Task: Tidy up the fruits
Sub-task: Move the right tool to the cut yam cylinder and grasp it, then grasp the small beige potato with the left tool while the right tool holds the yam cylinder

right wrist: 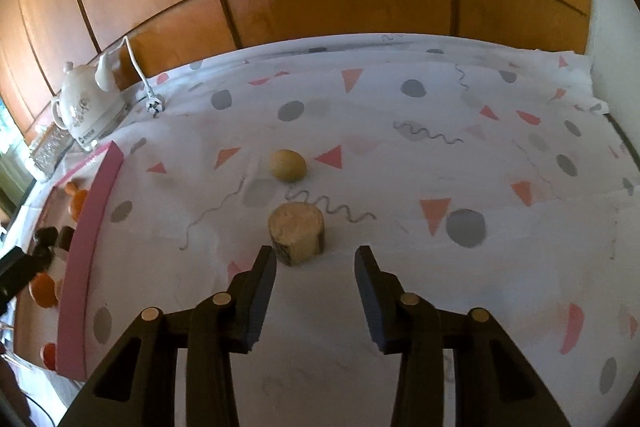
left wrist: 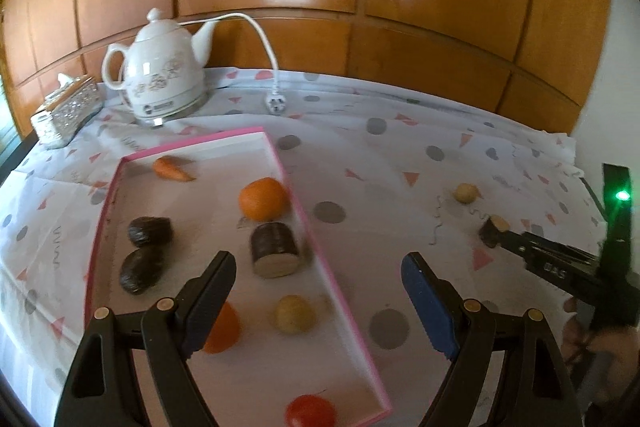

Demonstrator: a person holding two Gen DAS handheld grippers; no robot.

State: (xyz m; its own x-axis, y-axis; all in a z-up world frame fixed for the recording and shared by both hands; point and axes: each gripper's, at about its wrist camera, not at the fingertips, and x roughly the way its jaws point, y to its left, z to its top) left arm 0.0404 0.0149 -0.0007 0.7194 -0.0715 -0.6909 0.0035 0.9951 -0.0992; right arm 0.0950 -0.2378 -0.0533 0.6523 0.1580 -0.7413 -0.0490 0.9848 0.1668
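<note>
most of the produce already sits inside the pink-rimmed tray (left wrist: pixel 298 203) — an orange (left wrist: pixel 264 199), a carrot piece (left wrist: pixel 172 169), dark chunks and a tomato (left wrist: pixel 310 411) — which suggests the tray is the collecting place, set toward the table's left side in front of the kettle (left wrist: pixel 160 75). two pieces remain on the patterned cloth (right wrist: pixel 440 155) right of the tray: a cut log-like piece (right wrist: pixel 296 233) and, just beyond it toward the far edge, a small round tan fruit (right wrist: pixel 288 165). the right gripper (right wrist: pixel 316 291) has its jaws apart and nothing between them; the cut piece lies just ahead of the fingertips, nearer the left one. the left gripper (left wrist: pixel 320 303) is wide apart and empty above the tray's right rim, likely waiting.
</note>
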